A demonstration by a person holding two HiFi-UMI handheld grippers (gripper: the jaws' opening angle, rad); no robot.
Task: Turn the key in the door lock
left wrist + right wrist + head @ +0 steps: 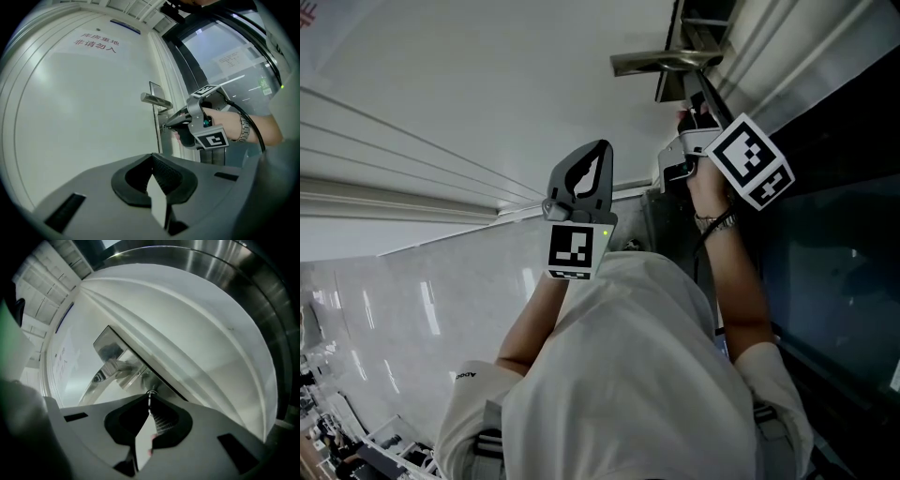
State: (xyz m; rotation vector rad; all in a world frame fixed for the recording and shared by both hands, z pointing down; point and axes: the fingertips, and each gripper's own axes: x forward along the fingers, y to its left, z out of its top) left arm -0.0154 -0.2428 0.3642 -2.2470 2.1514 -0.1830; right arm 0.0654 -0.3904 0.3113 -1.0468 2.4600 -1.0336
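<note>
- The right gripper (150, 404) has its jaws closed almost fully, pinching the key (149, 396). The key shows only as a thin metal sliver between the jaw tips, and its head is buried in the pads.
- The key's front end meets the door (84, 117) just below the handle (156, 100). The keyhole itself is covered by the jaw tips, so how deep the key sits cannot be made out.
- In the right gripper view, the metal lock plate (108, 345) is cut off by the gripper's body.
- The left gripper (152, 158) is held level, well apart from the lock. Its jaws are pressed together with nothing between them.
- From the head view the lock is hidden behind the right gripper and its marker cube (only the handle sticks out above them).
- The person's white shirt (628, 375) fills the lower part of the head view.
- A sign (98, 42) with red characters sits high on the door, too small to read with confidence.
- A wristwatch (241, 127) shows on the right wrist, and the forearm behind it is cut off at the edge of the frame.
</note>
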